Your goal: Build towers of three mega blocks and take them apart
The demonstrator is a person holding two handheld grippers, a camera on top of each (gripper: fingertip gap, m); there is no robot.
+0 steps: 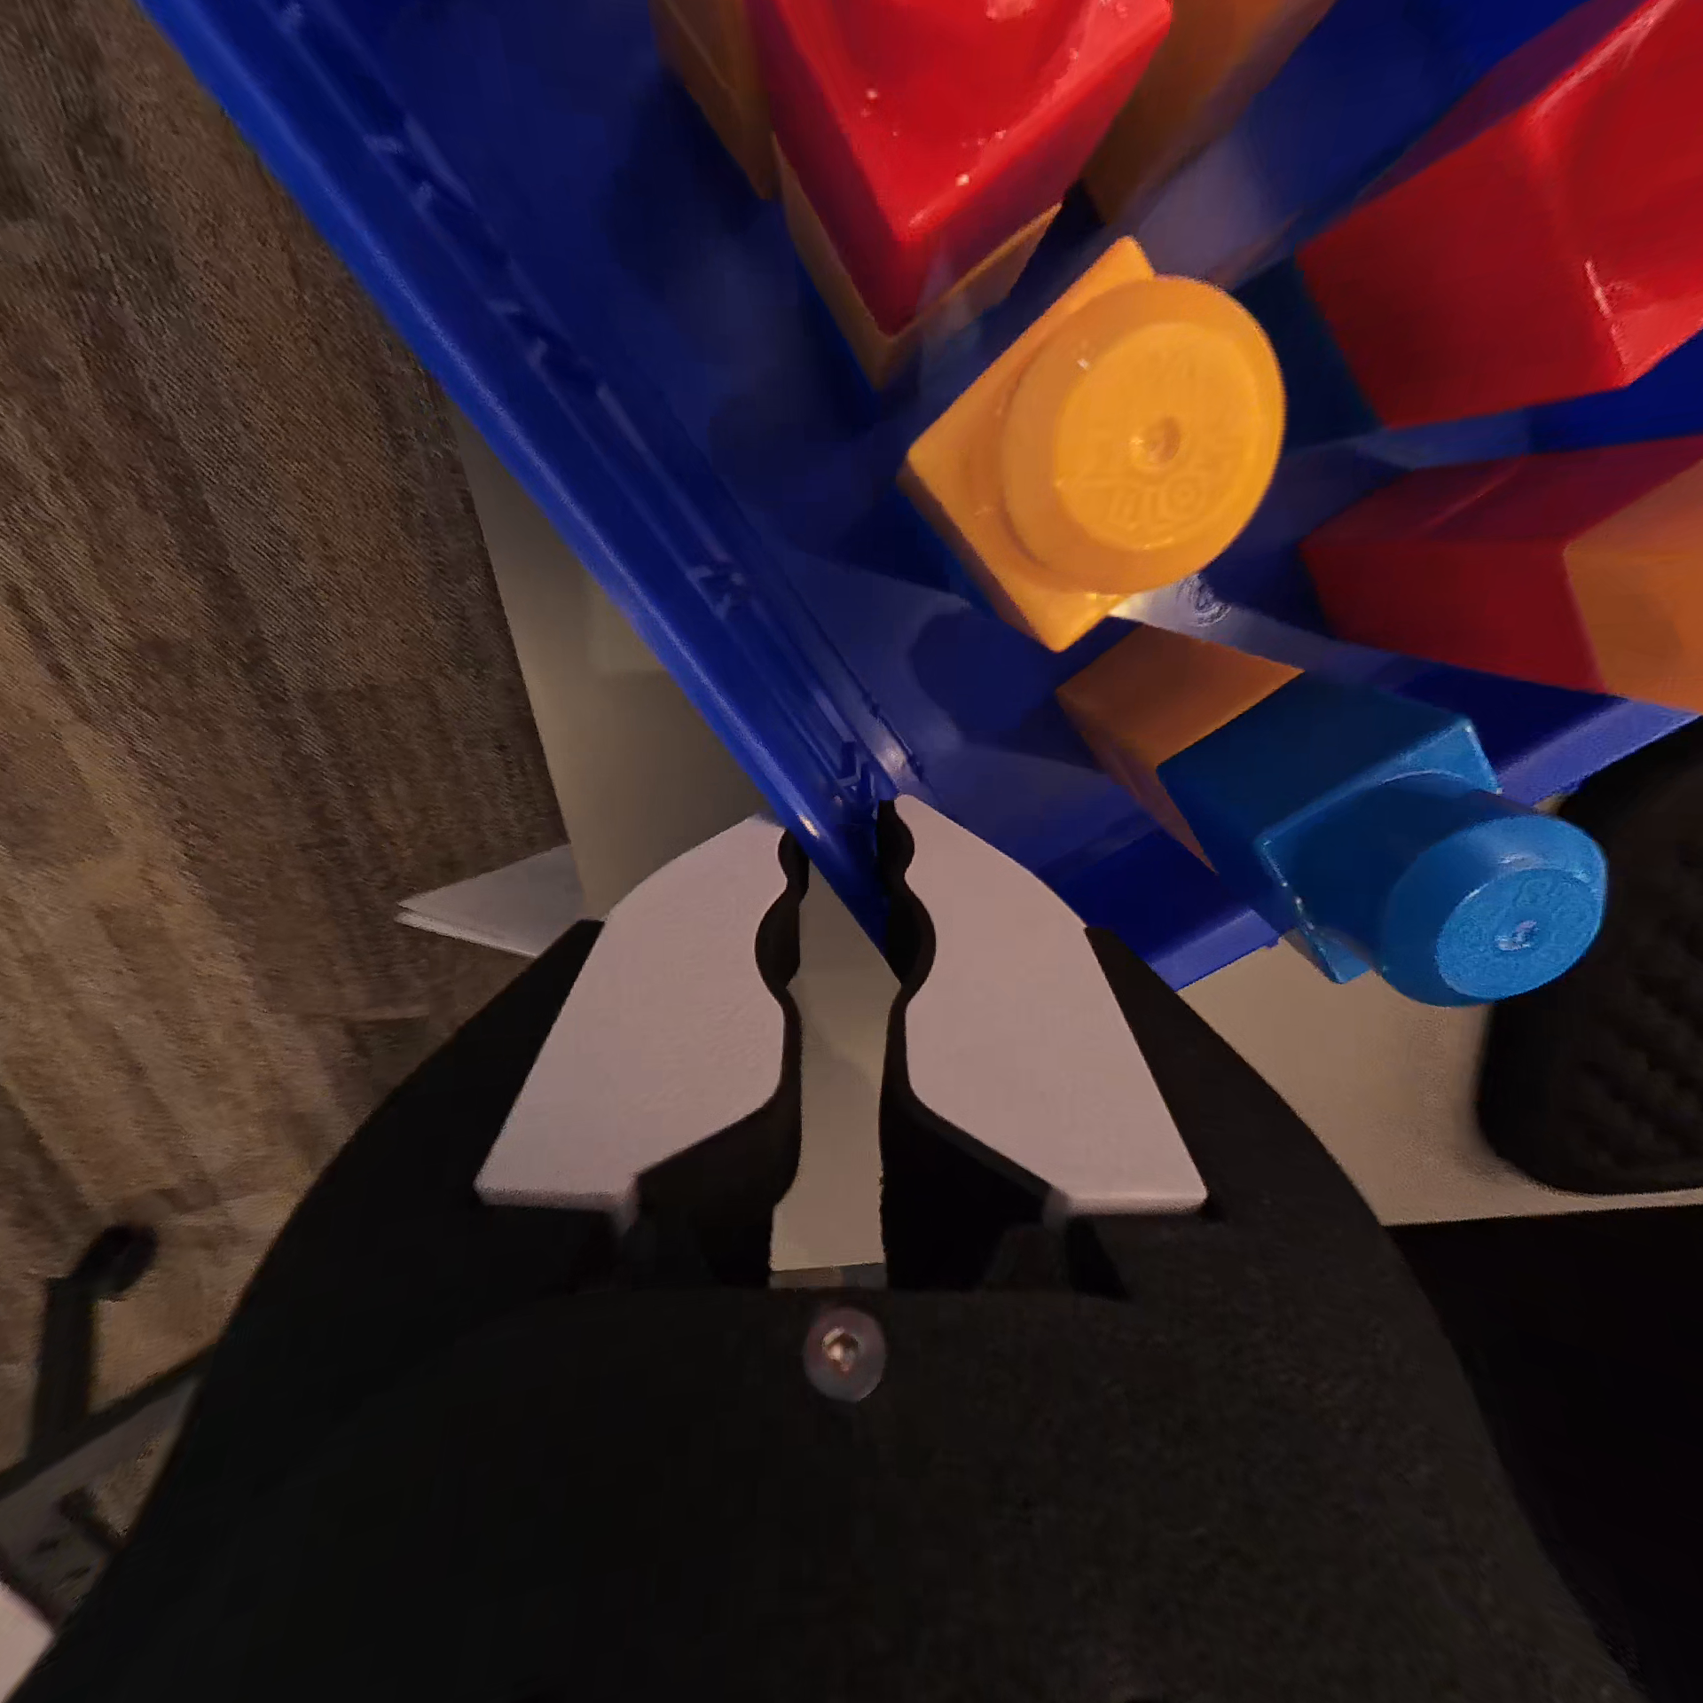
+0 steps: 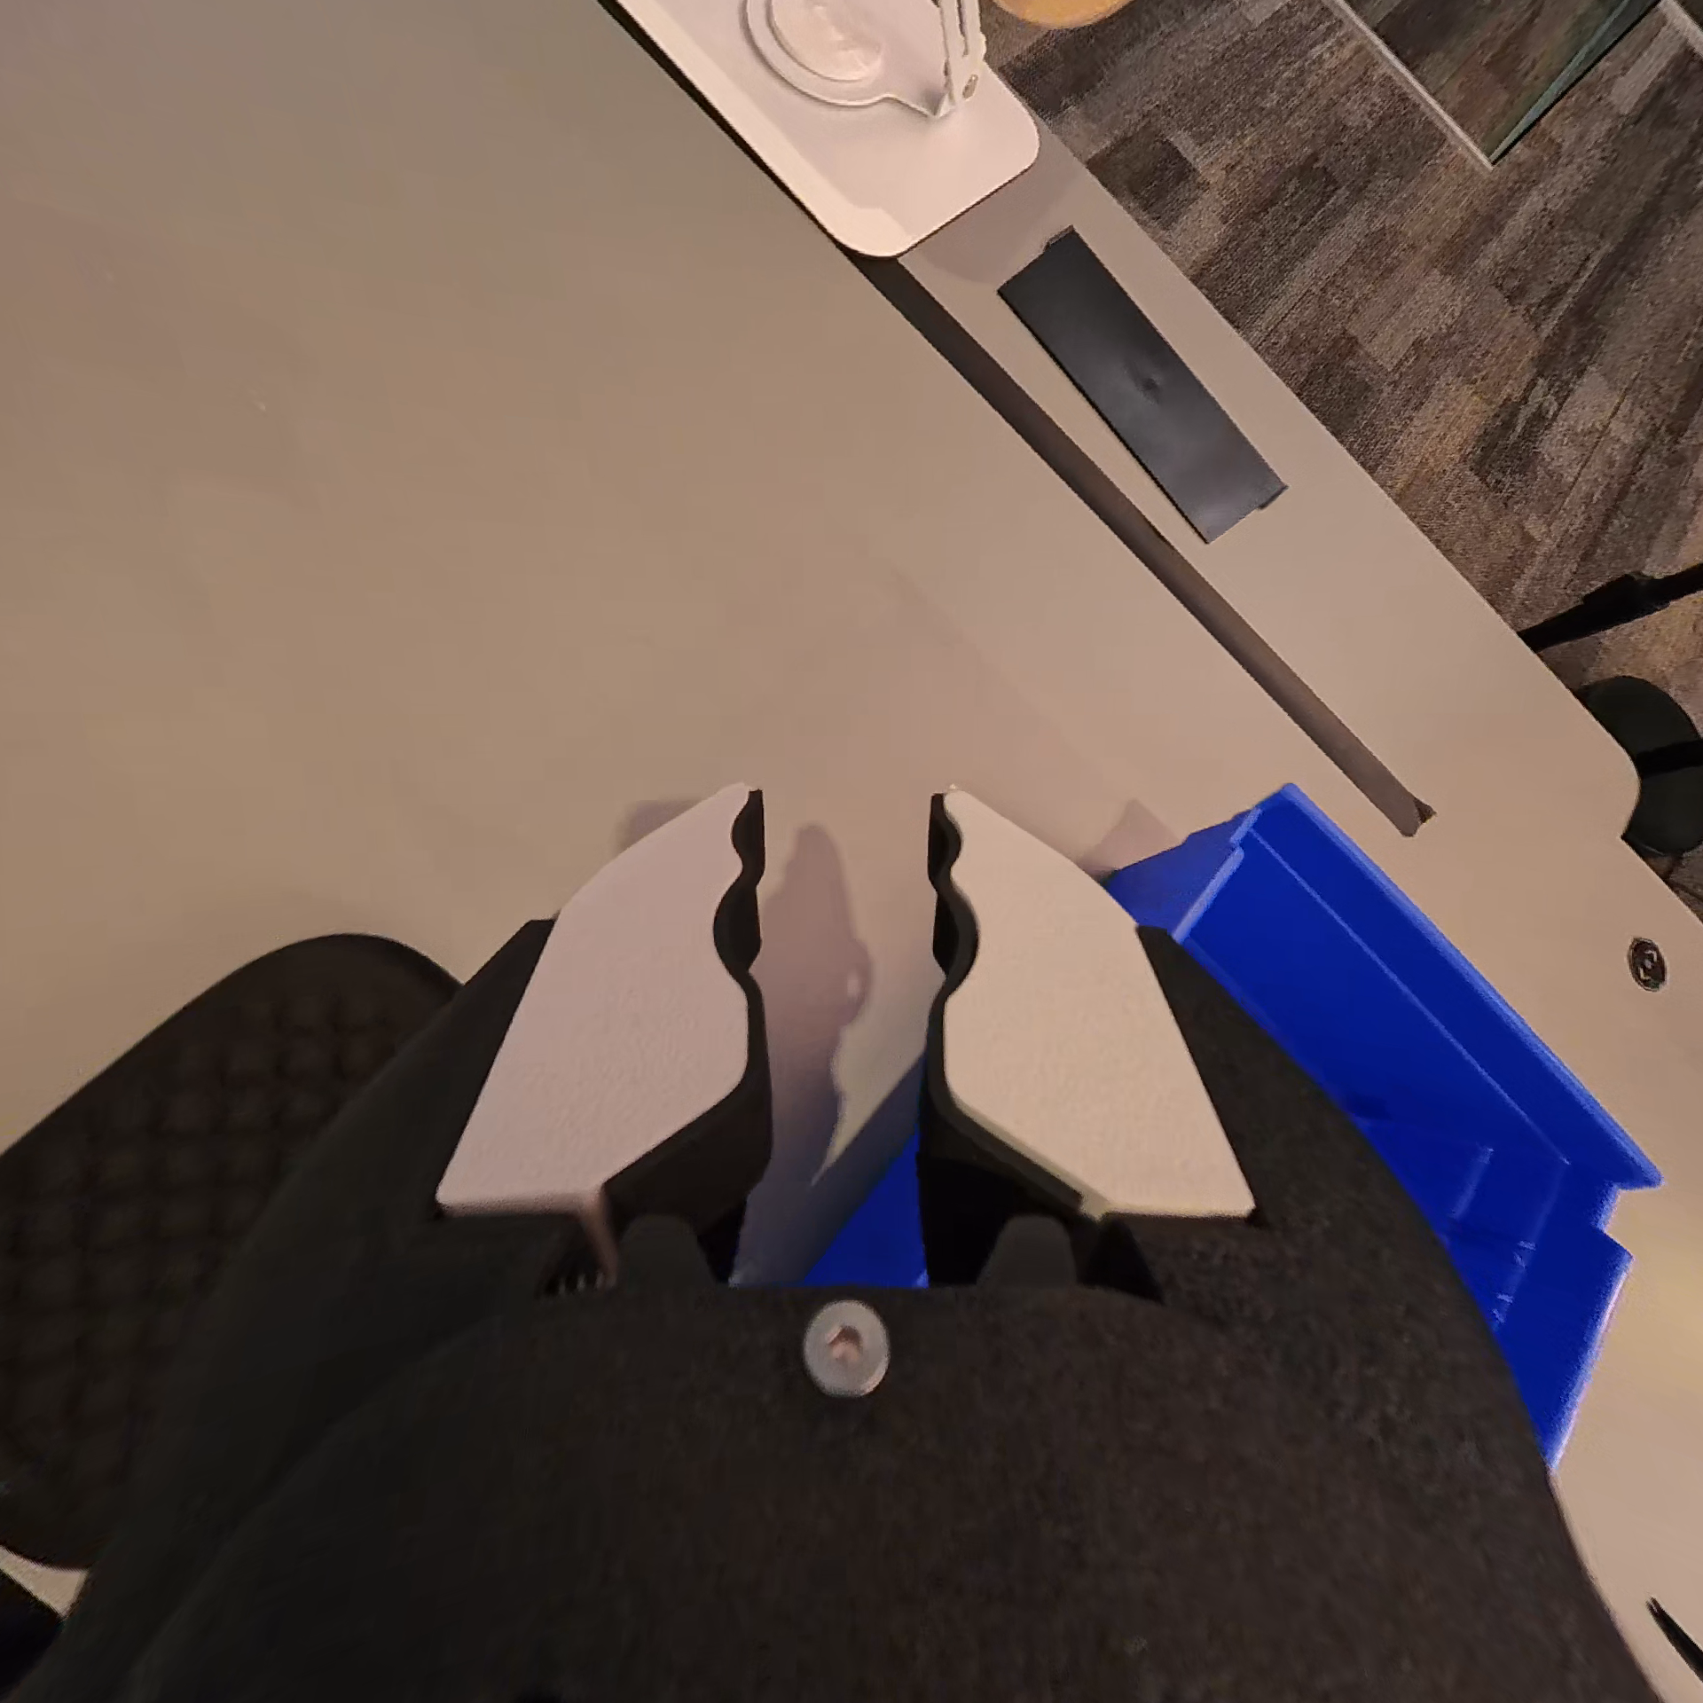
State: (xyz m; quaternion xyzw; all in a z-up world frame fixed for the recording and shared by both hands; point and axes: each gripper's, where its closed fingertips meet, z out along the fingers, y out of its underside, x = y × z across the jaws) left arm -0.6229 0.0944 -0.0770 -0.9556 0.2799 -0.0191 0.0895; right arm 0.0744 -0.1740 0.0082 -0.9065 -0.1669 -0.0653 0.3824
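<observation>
Several red, orange, blue blocks (image 1: 1097, 442) in blue bin (image 1: 571, 304); left tongs (image 1: 840, 834) pinch rim, right tongs (image 2: 846, 811) parted, empty.

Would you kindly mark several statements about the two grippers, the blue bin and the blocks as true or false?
1. The left gripper is clamped on the rim of the blue plastic bin. True.
2. The right gripper holds a red block. False: its jaws stand apart with nothing between them, above the bare beige table.
3. A yellow single-stud block lies in the bin. True.
4. The blue single-stud block sits out on the table. False: it lies in the bin near the corner.
5. Only yellow blocks are in the bin. False: red blocks are there too.
</observation>
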